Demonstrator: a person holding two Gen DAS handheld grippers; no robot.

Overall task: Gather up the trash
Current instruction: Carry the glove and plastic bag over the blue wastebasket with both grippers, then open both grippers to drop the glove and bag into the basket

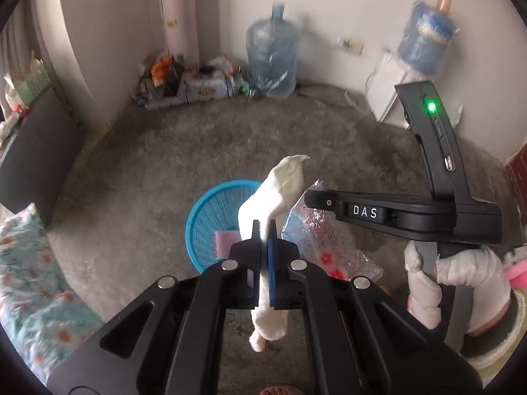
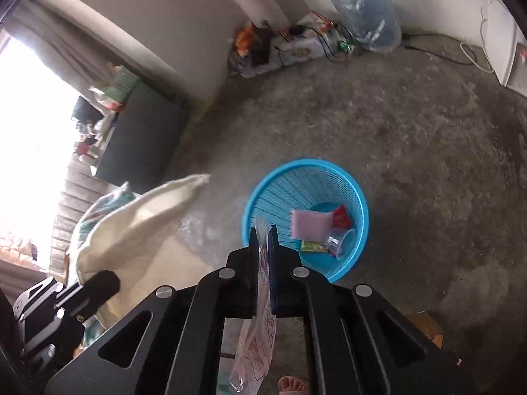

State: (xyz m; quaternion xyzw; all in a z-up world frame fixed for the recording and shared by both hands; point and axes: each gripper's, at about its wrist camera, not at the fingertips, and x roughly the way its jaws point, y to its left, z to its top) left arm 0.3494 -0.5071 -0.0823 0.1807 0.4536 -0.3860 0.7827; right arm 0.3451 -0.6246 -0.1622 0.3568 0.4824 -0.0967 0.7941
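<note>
Fingers [image 1: 263, 227] tight on limp white cloth [image 1: 280, 184], other fingers [image 2: 263, 233] on crinkly clear wrapper [image 2: 260, 322], over ribbed blue basket [image 2: 359, 197].

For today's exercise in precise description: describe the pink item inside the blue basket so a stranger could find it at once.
Start at the round blue mesh basket standing on the grey concrete floor. Look down to its bottom, where several scraps lie. The pink sponge is the flat pale rectangle beside a red wrapper and a clear plastic cup, the only pink, soft-looking piece.
</note>
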